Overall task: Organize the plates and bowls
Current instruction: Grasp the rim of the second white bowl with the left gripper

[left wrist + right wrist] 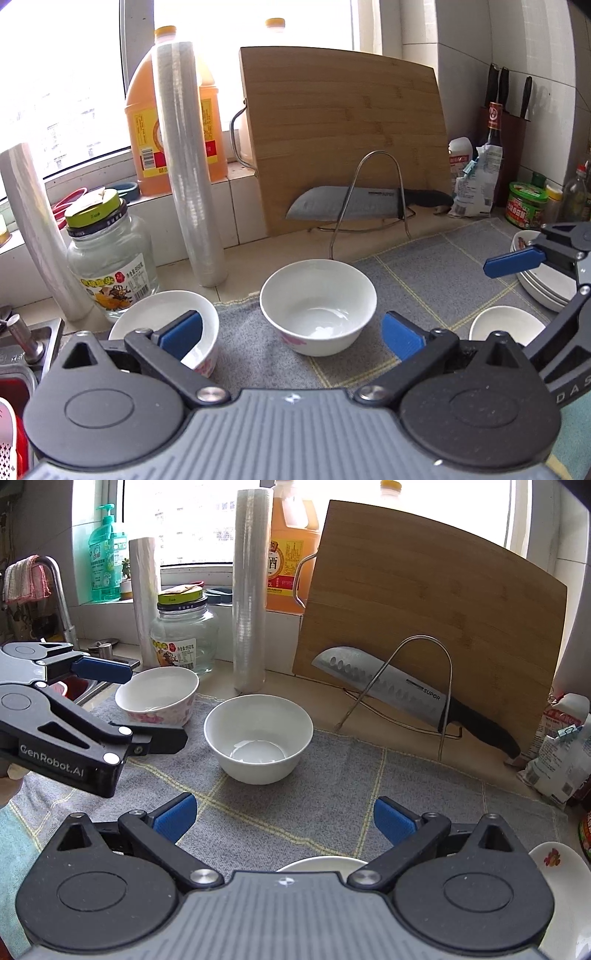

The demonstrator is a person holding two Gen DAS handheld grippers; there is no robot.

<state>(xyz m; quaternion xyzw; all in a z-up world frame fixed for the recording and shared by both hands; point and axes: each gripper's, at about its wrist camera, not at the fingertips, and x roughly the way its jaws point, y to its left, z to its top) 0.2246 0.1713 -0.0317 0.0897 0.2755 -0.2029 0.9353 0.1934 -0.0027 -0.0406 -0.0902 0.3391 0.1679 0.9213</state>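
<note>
Both grippers are spread wide and empty, a stance suited to approaching a bowl rim rather than carrying anything.

The left gripper hovers above the near edge of the grey mat, aimed at the plain bowl. This bowl stands upright near the mat's middle, between the line of the two blue pads and ahead of them; no pad touches it. The wide spread would let one finger pass inside the rim and one outside, judging from the bowl's width.

The floral bowl sits at the mat's left edge, just beside the sink, partly hidden behind the left pad. Whether the pad touches it cannot be told.

The right gripper hovers over the mat's near right part, also facing the plain bowl. A small bowl lies directly beneath it, near the mat's right edge. Stacked plates rest at the mat's far right corner, a likely collecting point for the dishes.

The board and knife lean in a wire rack behind the mat's far edge, well apart from the bowls. The jar and film roll stand off the mat's far left corner, near the floral bowl; a sweep there risks knocking them.
</note>
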